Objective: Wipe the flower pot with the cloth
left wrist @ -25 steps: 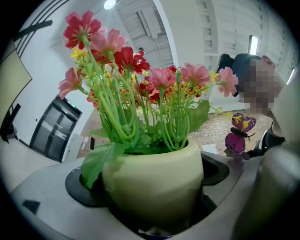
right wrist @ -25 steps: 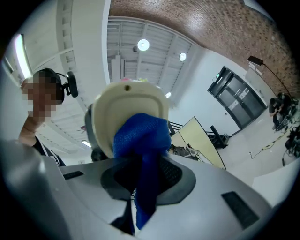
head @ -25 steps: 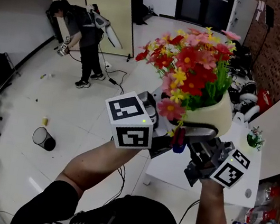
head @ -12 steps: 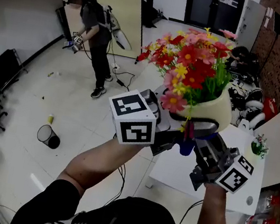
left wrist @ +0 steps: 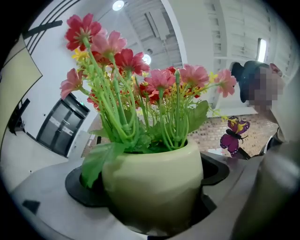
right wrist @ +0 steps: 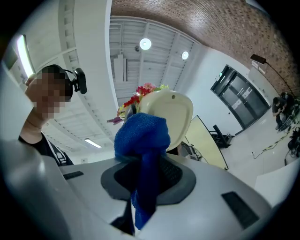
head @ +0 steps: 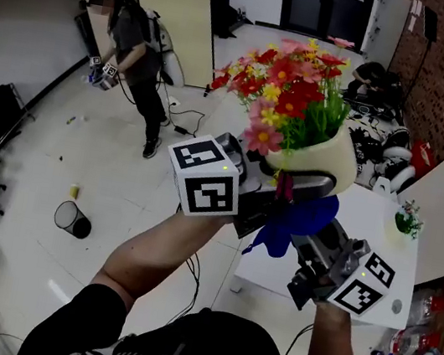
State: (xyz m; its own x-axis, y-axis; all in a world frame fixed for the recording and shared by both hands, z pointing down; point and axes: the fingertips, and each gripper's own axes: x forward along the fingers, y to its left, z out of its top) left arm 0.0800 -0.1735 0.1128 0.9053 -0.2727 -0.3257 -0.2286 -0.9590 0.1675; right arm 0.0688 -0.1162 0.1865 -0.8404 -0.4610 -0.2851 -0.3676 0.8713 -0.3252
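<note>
Pot [left wrist: 154, 180], probably slick and top-heavy, clamped at its belly by my left gripper [head: 279, 182]; limp cloth [right wrist: 140, 136] pinched in my right gripper [right wrist: 145, 177].

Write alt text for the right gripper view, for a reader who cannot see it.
A blue cloth, pinched in the right gripper, is held up against the underside of a cream flower pot.

One flower pot [head: 320, 159] — one cloth [head: 296, 219].
</note>
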